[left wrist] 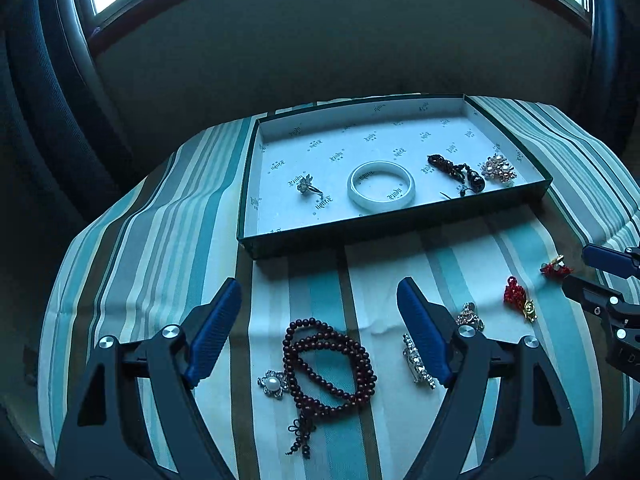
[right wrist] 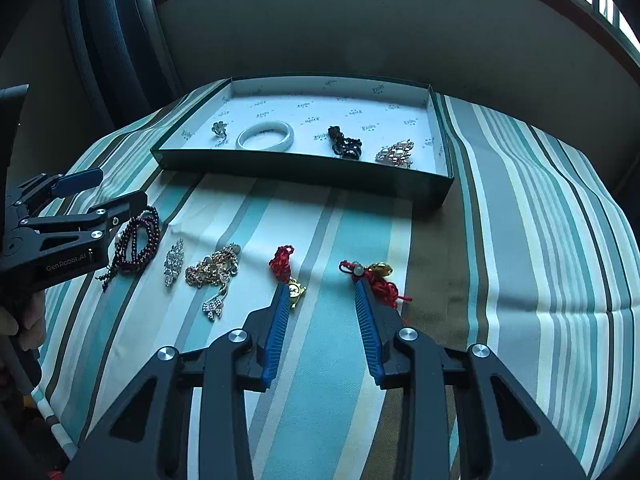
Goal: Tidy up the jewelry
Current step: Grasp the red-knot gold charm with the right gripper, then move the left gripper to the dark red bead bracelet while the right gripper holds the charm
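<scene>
Right gripper (right wrist: 322, 278) stands wide open and holds nothing; its two blue fingers reach out low over the striped cloth (right wrist: 520, 240). Left gripper (left wrist: 320, 296) likewise wide open and empty, hanging above the dark bead bracelet (left wrist: 328, 364).

Risks, judged from this layout:
- Right gripper's fingers straddle bare cloth. One red tassel charm (right wrist: 286, 268) lies at its left fingertip, the other red tassel charm (right wrist: 376, 280) at its right fingertip. Closing here would probably catch neither cleanly, or nip only a thread, and the charm could drop on the way to the tray (right wrist: 304, 168).
- Closing low may pinch a fold of cloth and drag the neighbouring pieces.
- The gold chain (right wrist: 214, 268) is heaped with a rhinestone pendant (right wrist: 212, 308) at its near end; whether they are joined I cannot tell. Lifting one may pull the other.
- Bead bracelet is coiled in loops with a knotted tail; a grip on one strand may let the rest swing and sweep the pearl brooch (left wrist: 274, 384), which touches it.
- Left gripper's right finger partly covers a rhinestone clip (left wrist: 418, 360); a downward move could press on it.

Positions: the bracelet lies between and slightly below the left gripper's fingers. The tray sits well ahead of both grippers and already holds a ring (left wrist: 308, 187), a white bangle (left wrist: 381, 186), a dark beaded piece (left wrist: 456, 174) and a pearl cluster (left wrist: 498, 168).
</scene>
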`<state>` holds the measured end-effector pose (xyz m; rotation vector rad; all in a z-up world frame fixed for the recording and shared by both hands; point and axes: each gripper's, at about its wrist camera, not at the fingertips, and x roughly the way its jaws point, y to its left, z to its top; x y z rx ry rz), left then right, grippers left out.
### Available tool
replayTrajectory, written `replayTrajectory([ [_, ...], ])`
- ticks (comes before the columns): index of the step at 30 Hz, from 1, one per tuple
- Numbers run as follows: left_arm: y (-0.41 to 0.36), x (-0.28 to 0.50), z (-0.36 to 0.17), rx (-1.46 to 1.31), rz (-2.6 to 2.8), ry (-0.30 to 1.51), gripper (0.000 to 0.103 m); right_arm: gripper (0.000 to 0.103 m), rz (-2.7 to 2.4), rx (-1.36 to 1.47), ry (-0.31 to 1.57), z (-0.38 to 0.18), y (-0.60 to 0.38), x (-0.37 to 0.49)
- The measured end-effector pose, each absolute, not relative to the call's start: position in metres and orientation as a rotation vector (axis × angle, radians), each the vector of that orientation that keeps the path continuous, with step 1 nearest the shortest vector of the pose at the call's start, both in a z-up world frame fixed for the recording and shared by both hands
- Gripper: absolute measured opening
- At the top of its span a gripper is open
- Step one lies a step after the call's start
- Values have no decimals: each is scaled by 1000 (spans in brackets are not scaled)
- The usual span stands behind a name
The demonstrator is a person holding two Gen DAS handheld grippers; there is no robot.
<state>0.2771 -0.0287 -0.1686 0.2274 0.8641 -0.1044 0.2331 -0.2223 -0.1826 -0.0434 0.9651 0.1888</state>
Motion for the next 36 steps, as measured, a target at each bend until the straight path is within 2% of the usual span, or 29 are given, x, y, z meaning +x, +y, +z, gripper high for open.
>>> replayTrajectory([
  [8,-14,242,-179,232,-62,900,80,29,240,-76,996,-196,-204,232],
  [19,15,231,-192,198,-6,953,80,25,244,-101,1020,-211,-199,250],
  [22,17,233,-194,195,-4,957,80,19,252,-106,1017,-212,-197,250],
  [36,19,238,-195,178,-7,970,80,18,244,-114,986,-207,-201,242],
])
